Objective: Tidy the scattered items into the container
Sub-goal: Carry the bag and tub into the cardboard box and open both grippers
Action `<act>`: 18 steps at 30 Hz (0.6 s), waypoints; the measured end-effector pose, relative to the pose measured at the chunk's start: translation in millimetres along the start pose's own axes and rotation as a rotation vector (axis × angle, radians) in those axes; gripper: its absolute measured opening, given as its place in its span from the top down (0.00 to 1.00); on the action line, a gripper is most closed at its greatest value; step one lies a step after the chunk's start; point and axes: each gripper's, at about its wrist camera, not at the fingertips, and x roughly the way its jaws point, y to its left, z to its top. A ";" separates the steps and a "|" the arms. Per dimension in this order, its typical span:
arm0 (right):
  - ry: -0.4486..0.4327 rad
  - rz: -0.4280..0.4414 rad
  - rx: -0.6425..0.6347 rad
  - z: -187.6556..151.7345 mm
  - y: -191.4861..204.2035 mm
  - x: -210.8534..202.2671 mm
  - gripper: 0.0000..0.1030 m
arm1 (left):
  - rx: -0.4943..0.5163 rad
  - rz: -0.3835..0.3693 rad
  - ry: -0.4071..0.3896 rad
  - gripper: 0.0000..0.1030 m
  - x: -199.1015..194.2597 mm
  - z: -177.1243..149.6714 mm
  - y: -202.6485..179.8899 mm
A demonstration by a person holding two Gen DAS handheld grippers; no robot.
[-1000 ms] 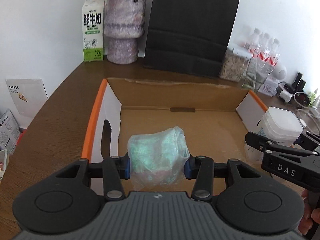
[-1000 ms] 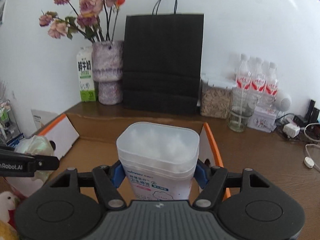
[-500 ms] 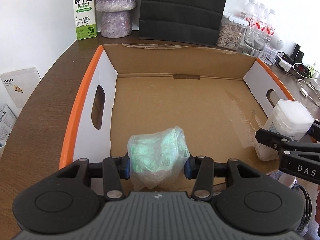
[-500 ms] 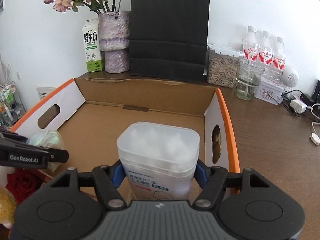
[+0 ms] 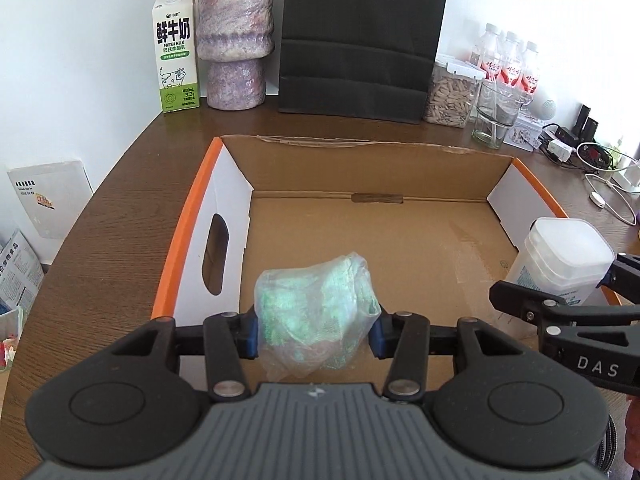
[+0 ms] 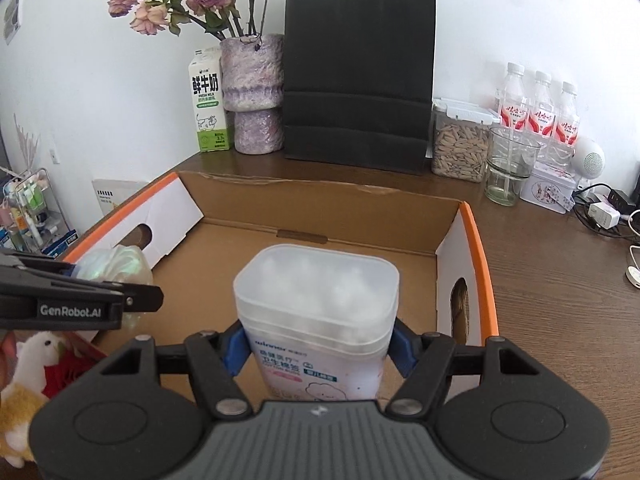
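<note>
Left gripper (image 5: 314, 334): your jaws are opening right now (last 2 readings differ enough), but the blue pads are still on both sides of the bag (image 5: 316, 316), so it's still pinched between them.
Bag: crinkly clear plastic with something green inside, hanging over the near-left part of the box (image 5: 400, 152), close to the white side wall with the handle hole.
Right gripper (image 6: 316, 350): you're clamped on the tub (image 6: 316, 304), 1 pad on each side.
Tub: frosted white, lid on, upright, just inside the box by the orange right wall.
Box: open cardboard tray on the table (image 5: 100, 248), floor bare.
Behind it: milk carton (image 5: 176, 48), vase (image 5: 236, 40), black paper bag (image 5: 360, 36), 3 bottles (image 5: 508, 60).
</note>
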 end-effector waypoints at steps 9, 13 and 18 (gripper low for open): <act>-0.045 -0.063 -0.019 2.1 1.1 -5.7 0.00 | 0.019 0.080 -0.108 0.00 -11.8 -1.2 -5.7; -0.076 -0.047 0.006 7.7 -5.4 -17.5 0.00 | 0.034 0.100 -0.159 0.00 -20.0 0.7 -6.1; -0.095 -0.058 0.002 9.7 -5.7 -25.4 0.00 | 0.032 0.098 -0.167 0.00 -23.3 0.8 -6.0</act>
